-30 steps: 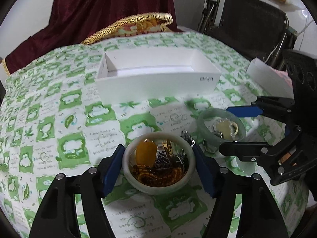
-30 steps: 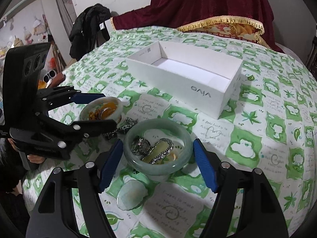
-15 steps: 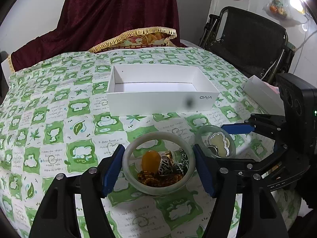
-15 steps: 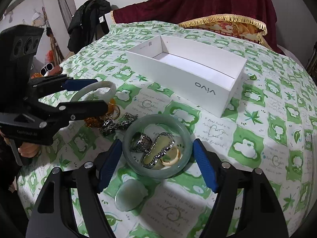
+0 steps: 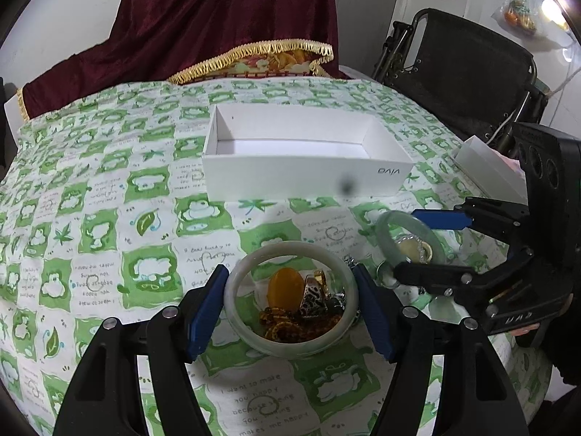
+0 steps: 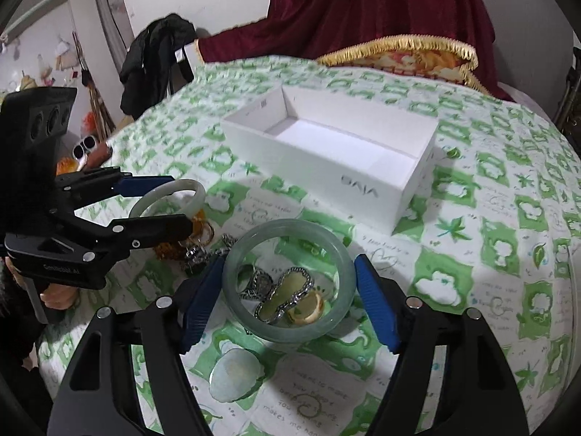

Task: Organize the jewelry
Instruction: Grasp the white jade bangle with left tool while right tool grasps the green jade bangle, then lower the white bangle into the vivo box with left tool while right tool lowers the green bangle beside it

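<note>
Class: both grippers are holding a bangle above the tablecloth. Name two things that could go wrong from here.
The pale bangle and green bangle are held only across their smooth rims, so either could slip. The two grippers sit close together, so they might collide heading to the white box.

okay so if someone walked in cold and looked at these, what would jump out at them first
Probably the two bangles, each gripped and lifted off the cloth: a pale bangle in the left gripper and a green bangle in the right gripper. Under them a heap of rings and pendants lies on the green checked tablecloth. Behind it sits an open, empty white box.
</note>
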`<state>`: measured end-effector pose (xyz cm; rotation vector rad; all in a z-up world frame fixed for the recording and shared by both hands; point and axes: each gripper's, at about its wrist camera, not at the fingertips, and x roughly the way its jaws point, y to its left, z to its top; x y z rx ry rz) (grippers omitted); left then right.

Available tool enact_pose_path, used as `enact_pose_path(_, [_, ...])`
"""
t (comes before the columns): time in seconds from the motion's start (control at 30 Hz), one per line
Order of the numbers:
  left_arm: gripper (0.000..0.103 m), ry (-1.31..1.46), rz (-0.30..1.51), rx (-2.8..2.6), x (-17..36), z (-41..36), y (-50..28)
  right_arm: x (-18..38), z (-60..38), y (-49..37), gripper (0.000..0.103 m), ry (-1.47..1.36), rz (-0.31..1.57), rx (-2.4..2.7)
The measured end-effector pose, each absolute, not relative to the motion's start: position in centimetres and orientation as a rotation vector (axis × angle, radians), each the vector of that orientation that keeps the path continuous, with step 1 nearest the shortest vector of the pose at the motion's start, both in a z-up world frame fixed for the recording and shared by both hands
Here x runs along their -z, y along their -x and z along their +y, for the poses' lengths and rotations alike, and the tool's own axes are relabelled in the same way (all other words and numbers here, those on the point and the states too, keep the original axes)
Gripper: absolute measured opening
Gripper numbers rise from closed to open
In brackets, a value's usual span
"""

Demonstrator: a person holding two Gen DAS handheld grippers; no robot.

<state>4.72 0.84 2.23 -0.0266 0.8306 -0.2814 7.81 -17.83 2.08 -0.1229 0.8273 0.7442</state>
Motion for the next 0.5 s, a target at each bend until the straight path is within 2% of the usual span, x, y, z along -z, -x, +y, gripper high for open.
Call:
enact_pose_path(0.23, [0.07,0.026,0.771,0.269,-5.2,1.2,-5.8,-5.6,-18.8,-8.0,0.071,0.093,0.724,-0.716])
enact_pose_path(0.37, [0.07,-0.02,0.702,0.277,-8.1,0.5,-7.8,-8.0,-18.4,-10.2,0.071,0.093,0.669,-0.678])
enact_pose_path(0.5, [0.07,-0.017,0.701,0.285,-8.9,0.0,-10.9,-8.3,-17.3,-13.5,0.071,0.105,0.678,-0.659])
